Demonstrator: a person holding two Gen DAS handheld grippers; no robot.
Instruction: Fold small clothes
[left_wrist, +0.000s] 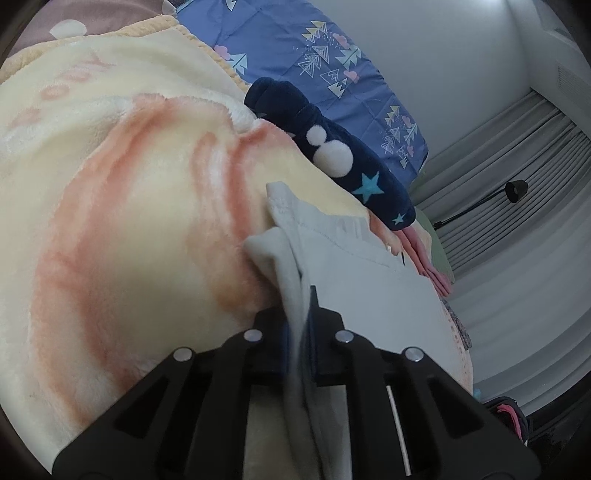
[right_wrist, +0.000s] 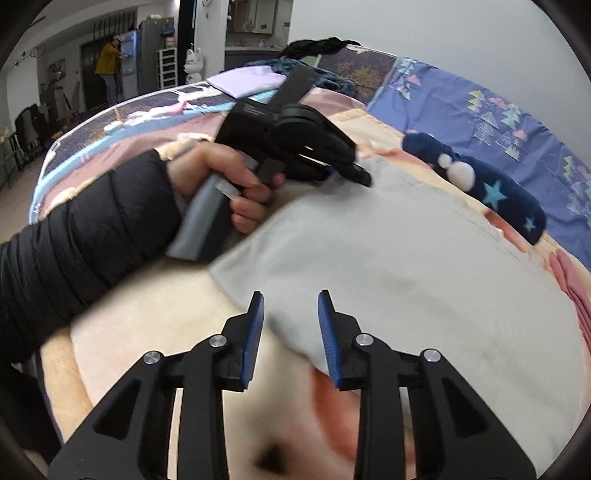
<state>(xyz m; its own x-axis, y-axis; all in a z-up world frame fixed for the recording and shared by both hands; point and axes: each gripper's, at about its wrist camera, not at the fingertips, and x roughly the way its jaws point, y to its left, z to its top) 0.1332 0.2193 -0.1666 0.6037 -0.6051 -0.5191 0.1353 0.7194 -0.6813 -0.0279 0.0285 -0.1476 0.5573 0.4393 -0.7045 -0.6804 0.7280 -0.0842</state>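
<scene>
A pale grey small garment (right_wrist: 388, 258) lies spread on a cream and orange fleece blanket (right_wrist: 155, 325). My left gripper (left_wrist: 301, 295) is shut on an edge of the garment (left_wrist: 354, 280), with cloth bunched between its jaws. In the right wrist view the left gripper (right_wrist: 364, 177) is at the garment's far edge, held by a hand in a black sleeve. My right gripper (right_wrist: 290, 299) is open, its blue pads either side of the garment's near corner, not closed on it.
A navy plush garment with stars and white pompoms (right_wrist: 480, 184) lies beyond the grey one. A pink cloth (left_wrist: 428, 262) lies by the bed edge. A blue patterned quilt (left_wrist: 332, 74) covers the far bed. A lilac cloth (right_wrist: 247, 81) lies further off.
</scene>
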